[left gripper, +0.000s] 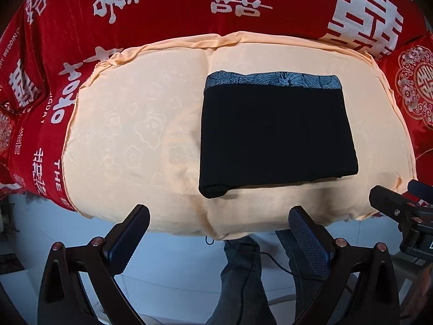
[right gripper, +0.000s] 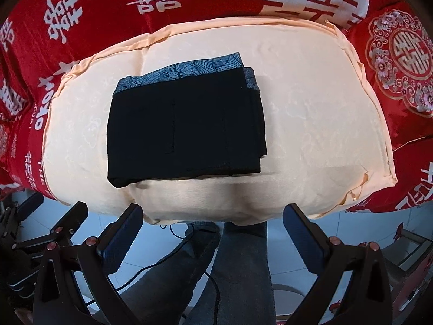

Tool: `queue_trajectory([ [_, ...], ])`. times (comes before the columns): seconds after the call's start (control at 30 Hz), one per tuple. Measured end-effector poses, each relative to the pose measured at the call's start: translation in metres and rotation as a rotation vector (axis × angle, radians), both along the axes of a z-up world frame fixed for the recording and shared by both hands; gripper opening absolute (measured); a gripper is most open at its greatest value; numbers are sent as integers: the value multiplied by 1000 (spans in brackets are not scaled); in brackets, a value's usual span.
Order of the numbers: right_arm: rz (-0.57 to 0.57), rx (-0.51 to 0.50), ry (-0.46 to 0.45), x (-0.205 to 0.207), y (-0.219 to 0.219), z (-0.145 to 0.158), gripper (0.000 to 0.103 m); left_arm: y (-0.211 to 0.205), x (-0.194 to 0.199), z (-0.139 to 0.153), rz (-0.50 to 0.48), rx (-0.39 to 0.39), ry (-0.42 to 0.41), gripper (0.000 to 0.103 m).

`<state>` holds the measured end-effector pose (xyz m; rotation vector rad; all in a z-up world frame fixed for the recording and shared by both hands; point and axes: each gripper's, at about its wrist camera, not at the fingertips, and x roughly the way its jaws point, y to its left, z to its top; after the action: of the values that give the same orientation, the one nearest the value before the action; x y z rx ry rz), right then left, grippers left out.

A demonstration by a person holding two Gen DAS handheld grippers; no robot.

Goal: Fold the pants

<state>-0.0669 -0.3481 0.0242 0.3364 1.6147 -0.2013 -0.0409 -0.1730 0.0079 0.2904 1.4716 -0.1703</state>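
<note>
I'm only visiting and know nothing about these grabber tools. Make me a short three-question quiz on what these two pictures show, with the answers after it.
1. True or false: the black pants lie spread out at full length.
2. What do the pants rest on? A) a peach cushion B) a wooden chair C) the floor
3. Fill in: the left gripper and the right gripper both have their jaws ____, with nothing between them.

Key
1. False: they are folded into a compact rectangle, with a blue patterned band along the far edge.
2. A; the cushion sits on a red cover with white characters.
3. Open; both hang short of the cushion's near edge.
</note>
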Motion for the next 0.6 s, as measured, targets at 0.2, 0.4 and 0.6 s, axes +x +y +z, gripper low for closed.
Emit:
queue_trajectory([
  [0.2,10,-20,-15,1,3,7,103,-1,-2,2,-7,2,-4,103],
  [0.4,16,-30,-22,2,7,12,103,-1,-2,6,-6,-7,-10,103],
  [0.6,18,-39,-27,1,8,14,103,-2,-2,7,-8,-7,-12,103],
])
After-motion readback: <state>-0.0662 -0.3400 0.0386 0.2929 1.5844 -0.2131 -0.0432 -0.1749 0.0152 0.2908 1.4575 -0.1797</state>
